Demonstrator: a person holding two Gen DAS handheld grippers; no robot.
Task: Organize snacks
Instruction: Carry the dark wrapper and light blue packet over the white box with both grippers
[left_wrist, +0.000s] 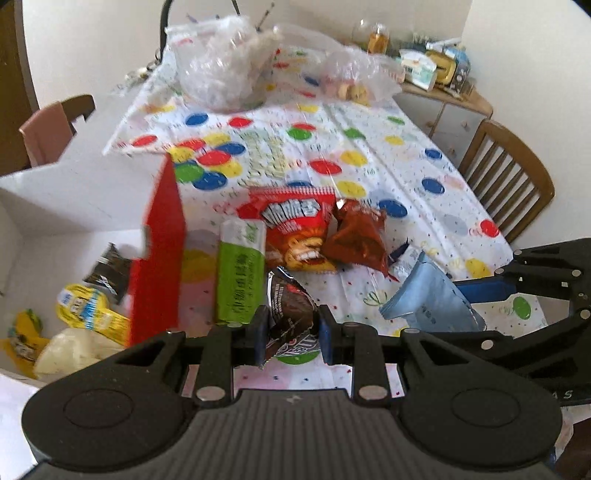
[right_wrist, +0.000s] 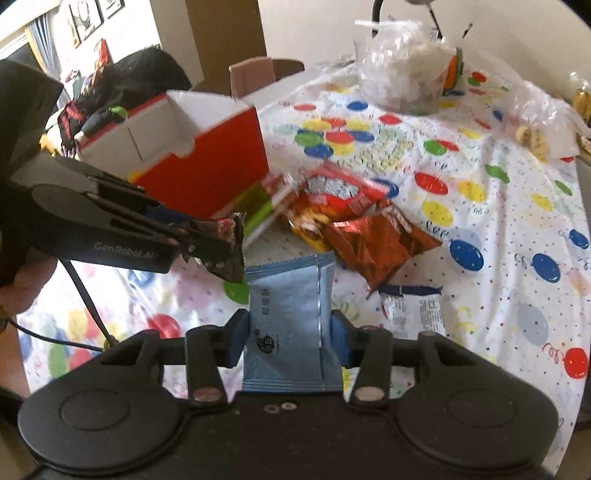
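My left gripper (left_wrist: 290, 334) is shut on a dark brown snack packet (left_wrist: 290, 314), held above the table beside the red-and-white box (left_wrist: 159, 251); the packet also shows in the right wrist view (right_wrist: 227, 247). My right gripper (right_wrist: 291, 339) is shut on a light blue packet (right_wrist: 290, 325), seen in the left wrist view too (left_wrist: 428, 299). On the table lie a green-and-white packet (left_wrist: 240, 273), a red chip bag (left_wrist: 295, 225), a brown foil packet (left_wrist: 356, 236) and a small white packet (right_wrist: 413, 310). Several yellow and dark snacks (left_wrist: 85, 306) lie inside the box.
The table has a cloth with coloured dots (left_wrist: 369, 147). Clear plastic bags (left_wrist: 221, 62) sit at its far end. Wooden chairs stand at the right (left_wrist: 506, 177) and far left (left_wrist: 55, 122). A cluttered sideboard (left_wrist: 436, 74) stands behind.
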